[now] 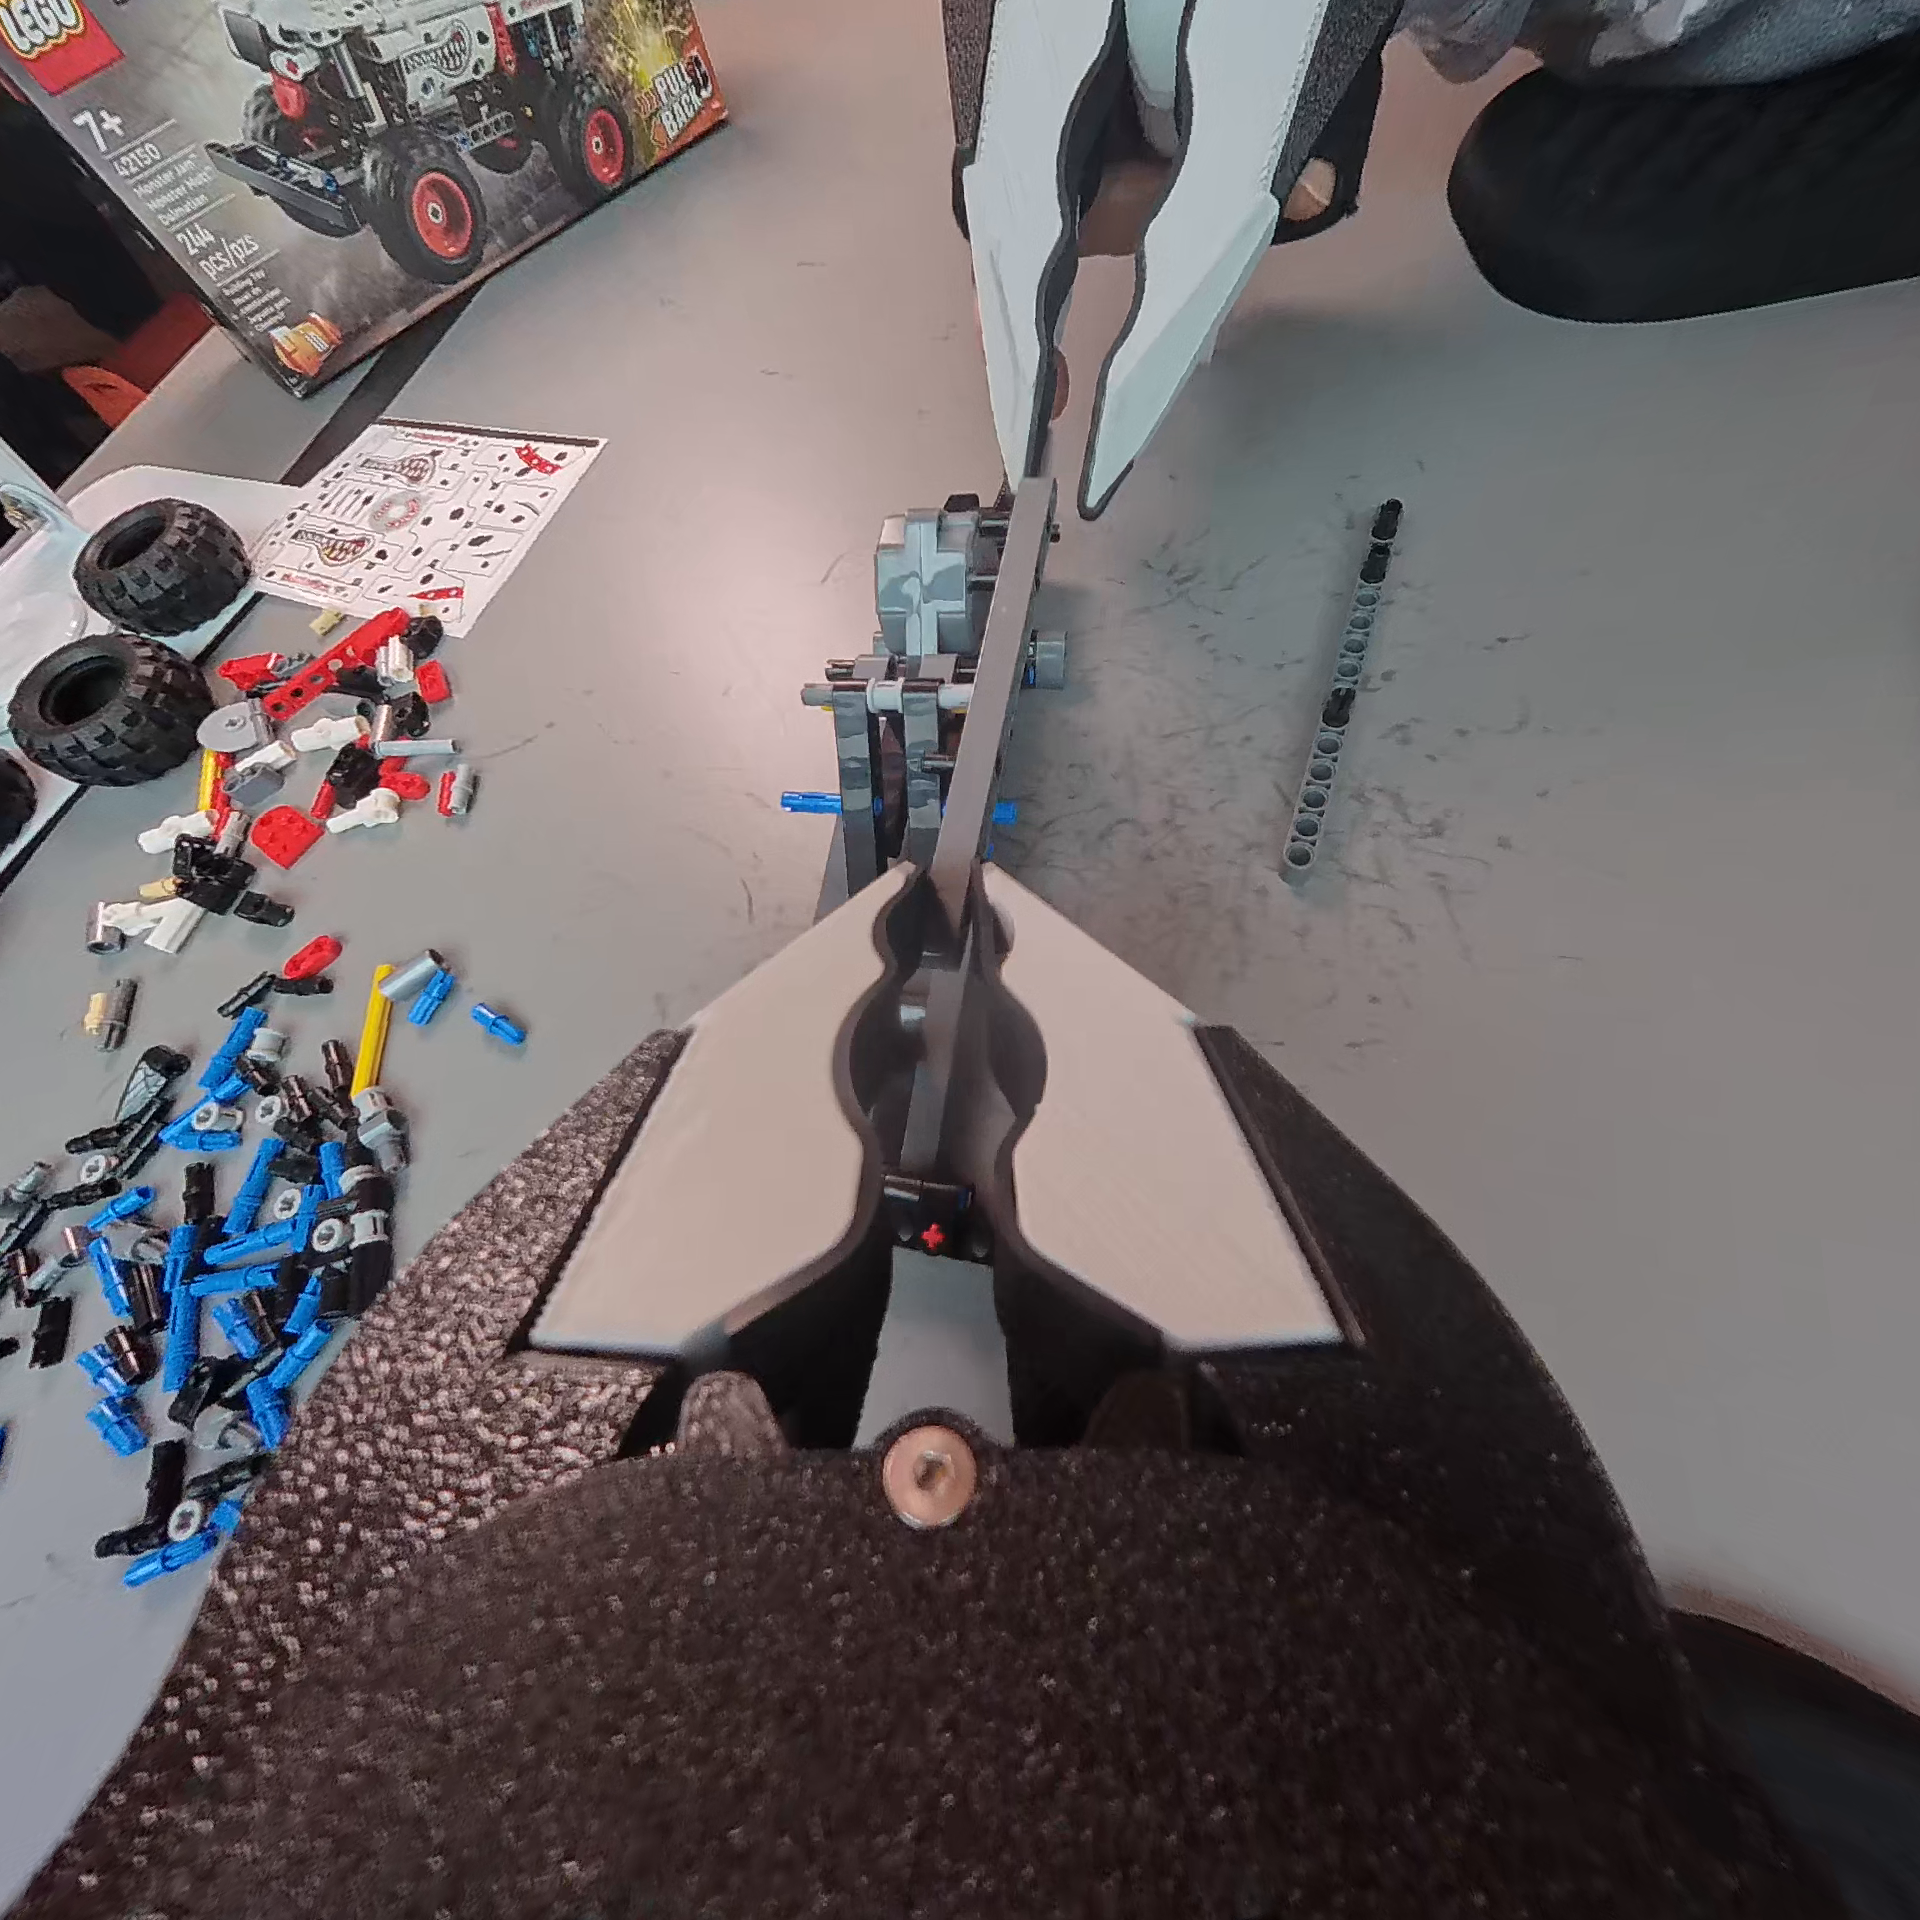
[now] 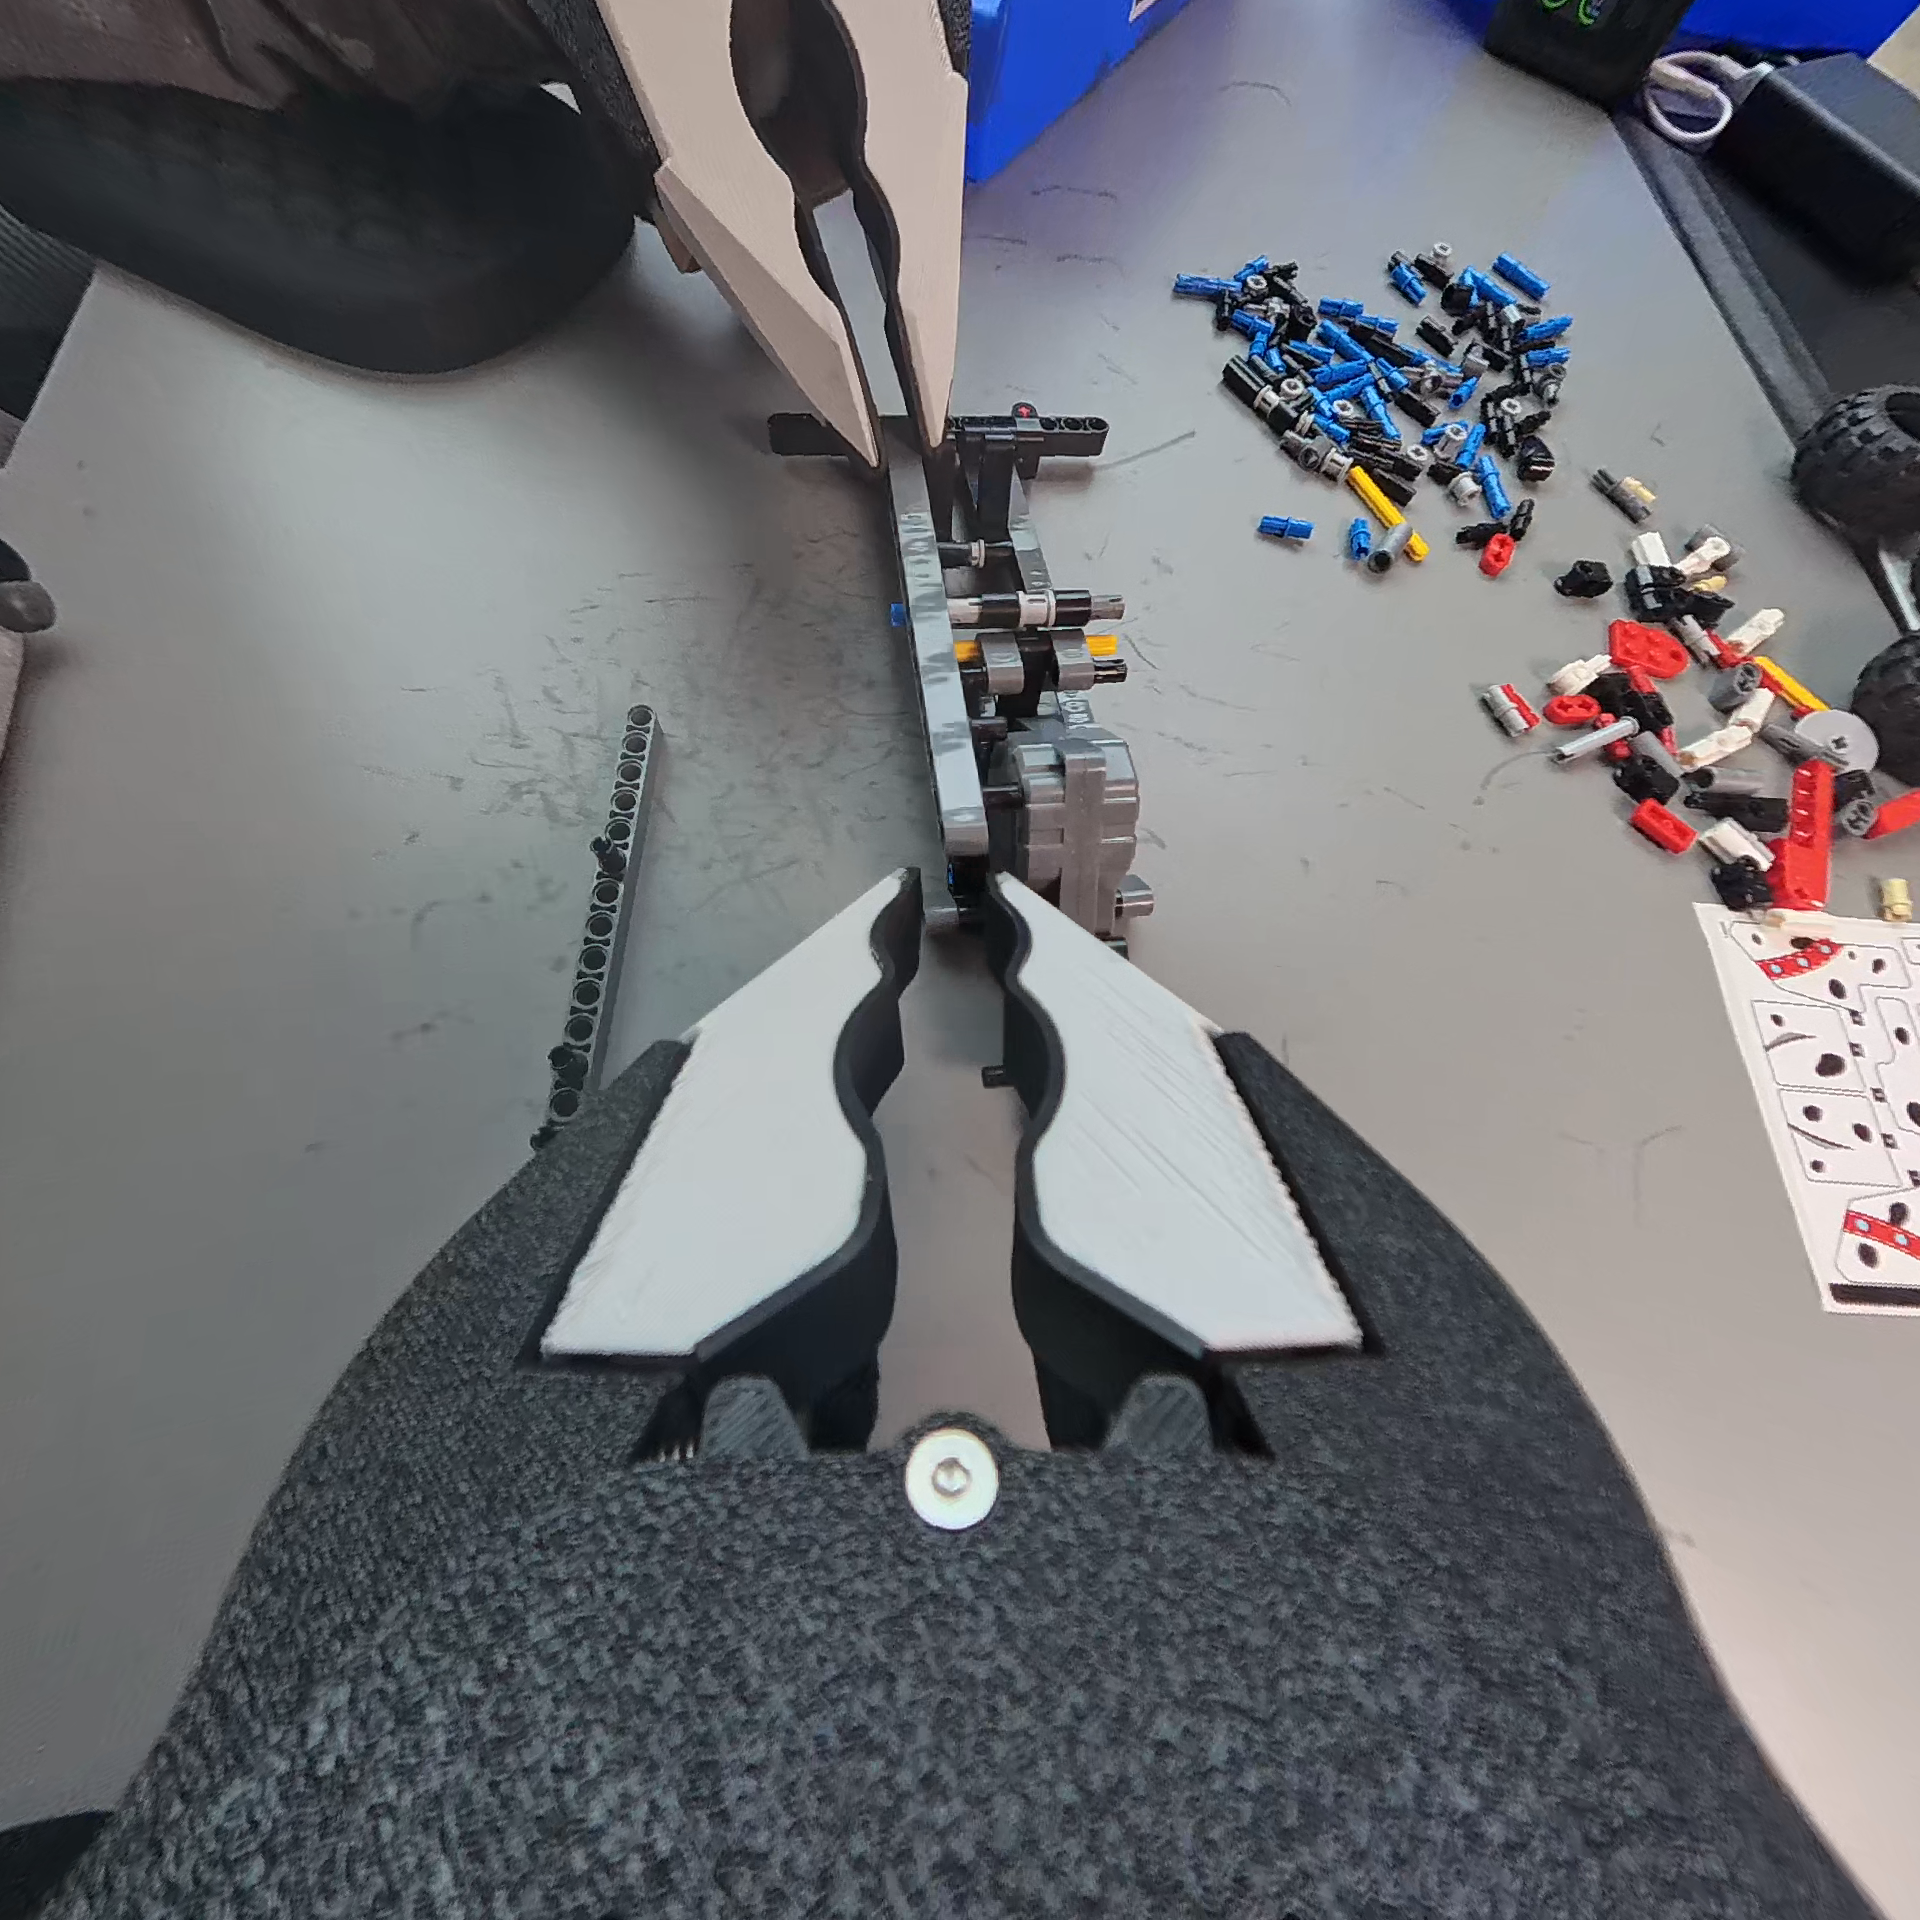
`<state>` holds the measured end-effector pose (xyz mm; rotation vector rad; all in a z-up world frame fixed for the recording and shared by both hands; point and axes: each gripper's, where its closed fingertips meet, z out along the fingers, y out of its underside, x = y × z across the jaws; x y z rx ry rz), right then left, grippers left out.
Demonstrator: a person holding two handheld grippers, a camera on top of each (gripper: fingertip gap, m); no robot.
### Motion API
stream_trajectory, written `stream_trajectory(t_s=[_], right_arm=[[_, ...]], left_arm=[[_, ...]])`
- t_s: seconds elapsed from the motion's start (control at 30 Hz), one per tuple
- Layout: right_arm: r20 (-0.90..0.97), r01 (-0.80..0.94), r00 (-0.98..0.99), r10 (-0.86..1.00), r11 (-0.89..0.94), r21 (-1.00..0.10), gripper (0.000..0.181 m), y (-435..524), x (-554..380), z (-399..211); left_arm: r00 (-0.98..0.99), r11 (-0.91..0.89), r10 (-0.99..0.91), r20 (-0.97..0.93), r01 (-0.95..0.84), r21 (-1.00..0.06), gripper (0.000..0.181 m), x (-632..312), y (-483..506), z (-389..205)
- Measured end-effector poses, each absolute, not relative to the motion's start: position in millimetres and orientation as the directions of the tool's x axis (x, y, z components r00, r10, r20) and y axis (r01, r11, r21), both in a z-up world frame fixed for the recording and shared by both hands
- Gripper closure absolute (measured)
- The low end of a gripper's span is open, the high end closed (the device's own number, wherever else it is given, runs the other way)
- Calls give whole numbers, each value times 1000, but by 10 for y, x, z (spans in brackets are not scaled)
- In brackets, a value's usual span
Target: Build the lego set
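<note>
A partly built chassis [image 1: 914,717] lies on the grey table [image 1: 1558,1039]. It has a long dark grey beam [image 1: 997,675] along one side and a grey motor block [image 1: 925,582]. My left gripper [image 1: 945,878] is shut on the near end of that beam. It enters the right wrist view [image 2: 904,447] from the top, pinching the beam's far end [image 2: 914,540]. My right gripper [image 2: 958,883] stands slightly open, its fingertips on either side of the beam's other end beside the motor block [image 2: 1070,810]. It also shows in the left wrist view [image 1: 1060,494].
A loose long grey beam [image 1: 1340,696] lies beside the chassis. Piles of blue and black pins [image 1: 229,1226] and red, white and black parts [image 1: 312,748], black tyres [image 1: 156,561], a sticker sheet [image 1: 426,520] and the set's box [image 1: 364,156] lie on the table. The gap from one gripper's tips to the other's is roughly 10 centimeters.
</note>
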<state>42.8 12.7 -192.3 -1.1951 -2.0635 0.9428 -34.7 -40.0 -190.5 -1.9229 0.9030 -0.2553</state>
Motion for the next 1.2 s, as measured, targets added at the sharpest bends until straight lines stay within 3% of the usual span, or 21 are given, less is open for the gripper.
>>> stream_trajectory(t_s=[0.17, 0.4, 0.53, 0.7, 0.73, 1.2], right_arm=[[130, 465, -420, 898, 336, -819, 167, 159, 419, -1837], [178, 442, -370, 912, 341, -830, 130, 168, 254, -1814], [237, 504, -387, 891, 420, -754, 120, 199, 218, -2075], [231, 527, -422, 877, 445, -724, 135, 236, 170, -2211], [234, 527, -411, 881, 439, -728, 152, 277, 168, -2187], [219, 505, -478, 851, 470, -724, 154, 265, 353, -2181]], left_arm=[[701, -266, -682, -209, -503, -822, 172, -365, -400, -1927], [703, -261, -676, -221, -509, -820, 172, -384, -396, -1914], [707, -260, -670, -227, -510, -820, 171, -396, -392, -1910], [708, -264, -668, -230, -514, -816, 172, -400, -386, -1927], [709, -263, -667, -229, -512, -818, 171, -400, -386, -1923], [698, -259, -680, -225, -515, -817, 171, -352, -397, -1941]])
